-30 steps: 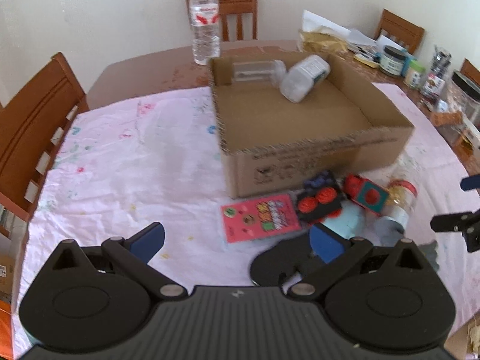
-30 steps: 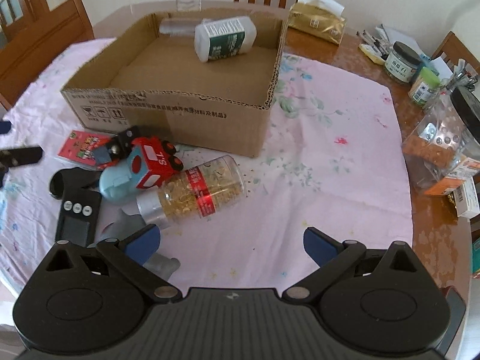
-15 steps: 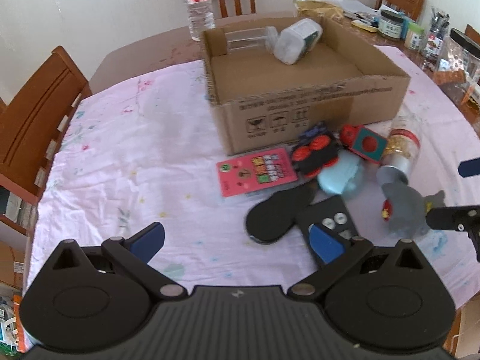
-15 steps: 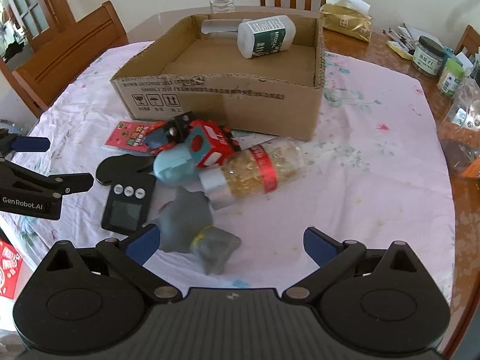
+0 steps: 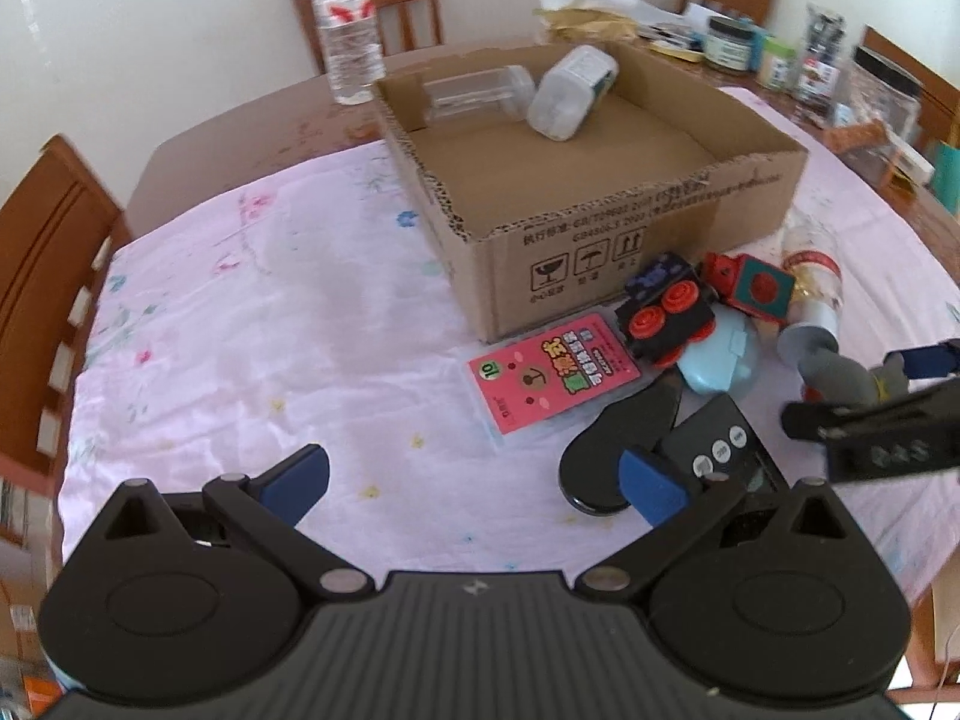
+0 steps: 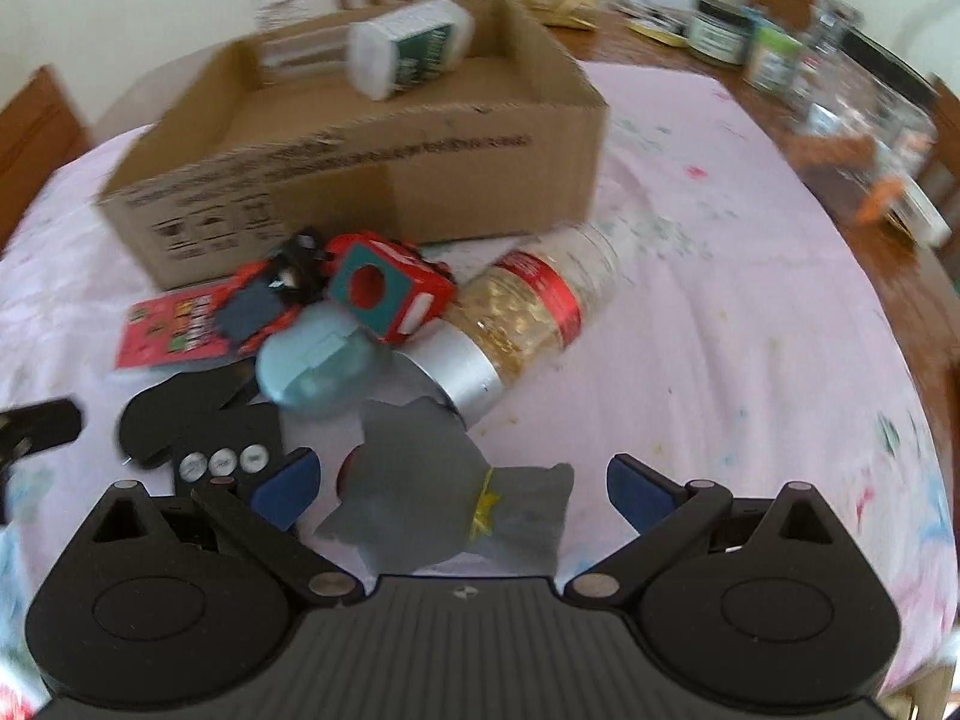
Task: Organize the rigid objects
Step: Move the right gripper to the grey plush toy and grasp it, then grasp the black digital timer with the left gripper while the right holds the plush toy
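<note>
An open cardboard box holds a white bottle and a clear jar. In front of it lie a pink card, a black toy train, a red toy block, a light blue case, a pill jar, a black scale and a grey toy. My right gripper is open, its fingers on either side of the grey toy. My left gripper is open and empty over the cloth.
A pink cloth covers the table. A water bottle stands behind the box. Jars and packets crowd the far right. Wooden chairs surround the table.
My right gripper has moved forward and down so the grey toy now lies between its open fingers. My left gripper has moved a little nearer the objects.
</note>
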Available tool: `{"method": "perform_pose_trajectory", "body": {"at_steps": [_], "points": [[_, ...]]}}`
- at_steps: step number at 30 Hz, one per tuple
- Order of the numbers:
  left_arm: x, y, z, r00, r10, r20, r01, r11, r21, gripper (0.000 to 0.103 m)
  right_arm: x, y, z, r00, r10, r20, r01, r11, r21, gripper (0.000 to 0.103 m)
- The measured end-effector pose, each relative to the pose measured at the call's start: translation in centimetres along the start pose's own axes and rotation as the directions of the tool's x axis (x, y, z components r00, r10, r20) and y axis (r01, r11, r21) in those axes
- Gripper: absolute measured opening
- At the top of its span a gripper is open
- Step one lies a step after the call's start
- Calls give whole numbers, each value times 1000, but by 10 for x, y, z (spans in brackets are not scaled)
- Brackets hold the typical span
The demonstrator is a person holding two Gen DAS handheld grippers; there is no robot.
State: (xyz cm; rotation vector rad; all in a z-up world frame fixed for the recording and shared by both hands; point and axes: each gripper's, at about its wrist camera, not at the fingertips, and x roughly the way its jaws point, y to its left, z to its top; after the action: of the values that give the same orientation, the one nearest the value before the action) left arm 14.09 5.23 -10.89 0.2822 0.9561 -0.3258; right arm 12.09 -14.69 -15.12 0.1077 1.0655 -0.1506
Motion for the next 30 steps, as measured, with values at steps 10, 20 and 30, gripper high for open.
{"method": "perform_pose_trajectory", "body": {"at_steps": [10,20,30], "points": [[2,-13,0,992,-127,6,124,977,176,102,-1,-17,-16,998,-54,-11,55,997,49,103],[12,-55,6,945,-321,-65,321,868,379,102,-2,-32,-30,1000,15,-16,-17,993,-118,103],[38,-90,9,902,-399,-162,425,764,486,102,-6,-37,-36,998,60,19,-56,981,-184,103]]}}
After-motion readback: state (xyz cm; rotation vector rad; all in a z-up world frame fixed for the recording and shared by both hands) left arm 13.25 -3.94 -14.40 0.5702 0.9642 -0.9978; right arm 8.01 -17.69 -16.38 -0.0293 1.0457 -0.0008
